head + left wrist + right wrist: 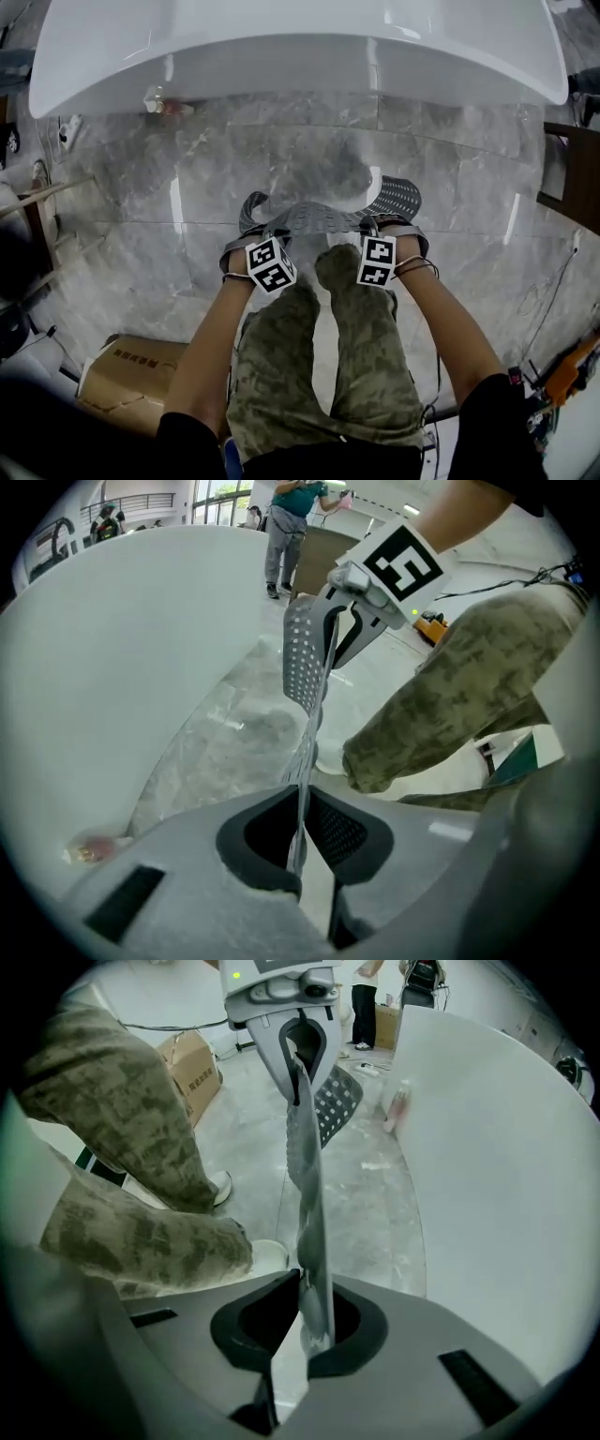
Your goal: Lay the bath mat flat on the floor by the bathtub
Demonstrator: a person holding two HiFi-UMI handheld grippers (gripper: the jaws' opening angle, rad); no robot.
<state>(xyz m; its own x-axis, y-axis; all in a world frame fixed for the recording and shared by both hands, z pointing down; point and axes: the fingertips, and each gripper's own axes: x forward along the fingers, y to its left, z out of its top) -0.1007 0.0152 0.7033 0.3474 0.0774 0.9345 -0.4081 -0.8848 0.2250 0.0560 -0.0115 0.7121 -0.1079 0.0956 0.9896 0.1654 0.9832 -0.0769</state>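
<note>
A grey perforated bath mat (319,220) hangs stretched between my two grippers above the marble floor (187,206), just in front of the white bathtub (281,56). My left gripper (265,232) is shut on the mat's left end, and my right gripper (375,227) is shut on its right end. In the left gripper view the mat (305,667) runs edge-on from my own jaws (300,834) to the right gripper (339,621). The right gripper view shows the mat (307,1176) pinched in its jaws (305,1321), with the left gripper (298,1054) opposite.
My legs in camouflage trousers (319,356) stand right behind the mat. A cardboard box (127,375) sits at the near left. Small bottles (164,105) rest by the tub's base. Dark wooden furniture (572,178) and cables (553,291) are on the right. People (286,527) stand far off.
</note>
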